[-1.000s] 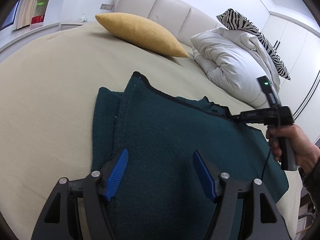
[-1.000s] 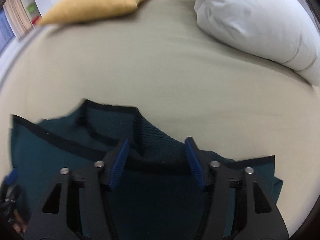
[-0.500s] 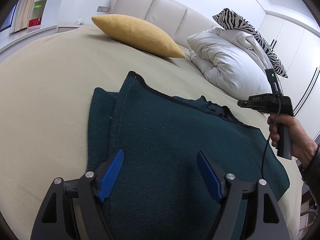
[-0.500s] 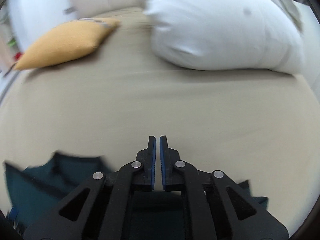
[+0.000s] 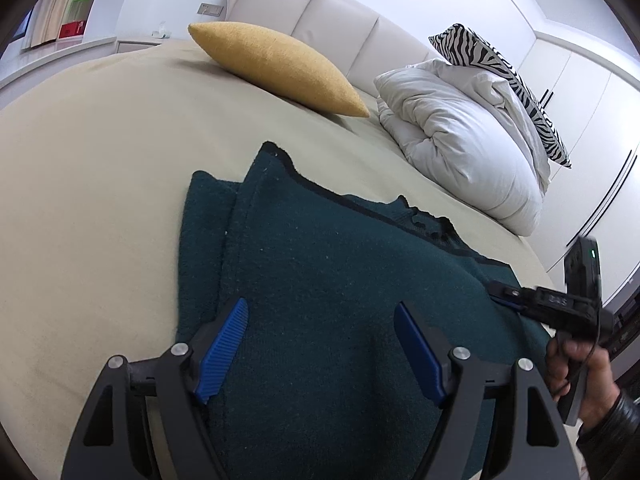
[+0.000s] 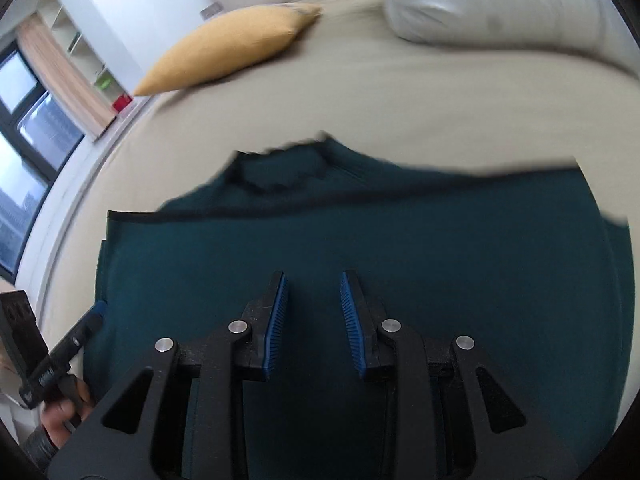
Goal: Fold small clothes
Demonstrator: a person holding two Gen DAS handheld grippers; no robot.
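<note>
A dark teal knit garment (image 5: 328,280) with black trim lies flat on the beige bed (image 5: 100,160), its left side folded over in a second layer. My left gripper (image 5: 320,320) hovers over its near part, open, nothing between the blue pads. In the right wrist view the same garment (image 6: 400,240) fills the lower half. My right gripper (image 6: 312,292) hangs above it with jaws opening, a gap between the pads and no cloth in them. The right gripper (image 5: 508,300) also shows at the garment's right edge, held by a hand (image 5: 576,364).
A mustard cushion (image 5: 276,68) and a white folded duvet (image 5: 460,140) with a zebra-print pillow (image 5: 500,68) lie toward the padded headboard (image 5: 320,12). Bare sheet surrounds the garment. The left gripper's handle (image 6: 52,352) and a hand show at lower left.
The right gripper let go of the neckline edge, shut, swung back and down to the garment's right side, and its jaws parted again. The left gripper stayed put.
</note>
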